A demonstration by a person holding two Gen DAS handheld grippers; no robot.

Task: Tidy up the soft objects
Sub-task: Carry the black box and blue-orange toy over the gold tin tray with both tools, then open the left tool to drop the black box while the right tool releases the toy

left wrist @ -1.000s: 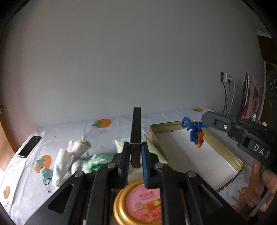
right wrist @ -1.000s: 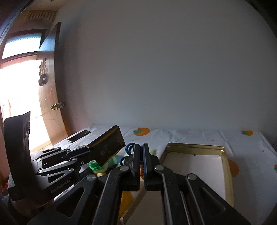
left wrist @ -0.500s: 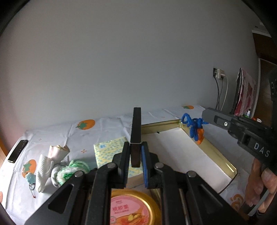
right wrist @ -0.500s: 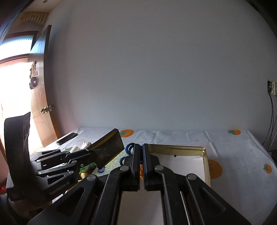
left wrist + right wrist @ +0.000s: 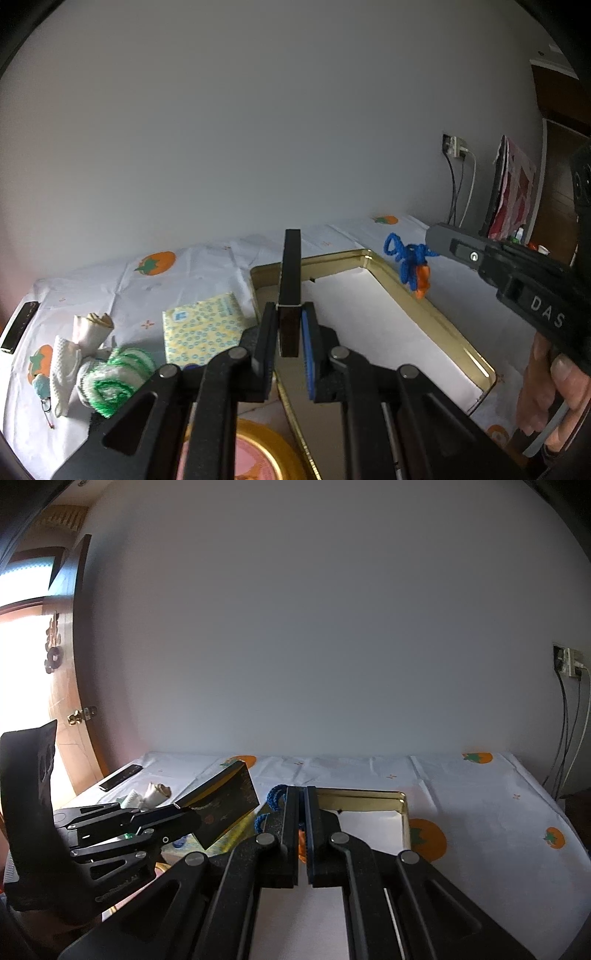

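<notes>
Counter (image 5: 207, 273) draped in white cloth printed with orange persimmons. Directly on it: gold tray (image 5: 424, 306) with white liner at 3 o'clock of centre; yellow tissue pack (image 5: 205, 328) just beside the tray at 9 o'clock; green-and-white knit bundle (image 5: 114, 380) and white socks (image 5: 64, 365) touching each other at 8 o'clock; dark phone (image 5: 18, 326) near the far 9 o'clock edge; gold-rimmed pink lid (image 5: 255, 454) at 6 o'clock.

black jaws, blue pads (image 5: 306, 341) (silver pivot screws)
</notes>
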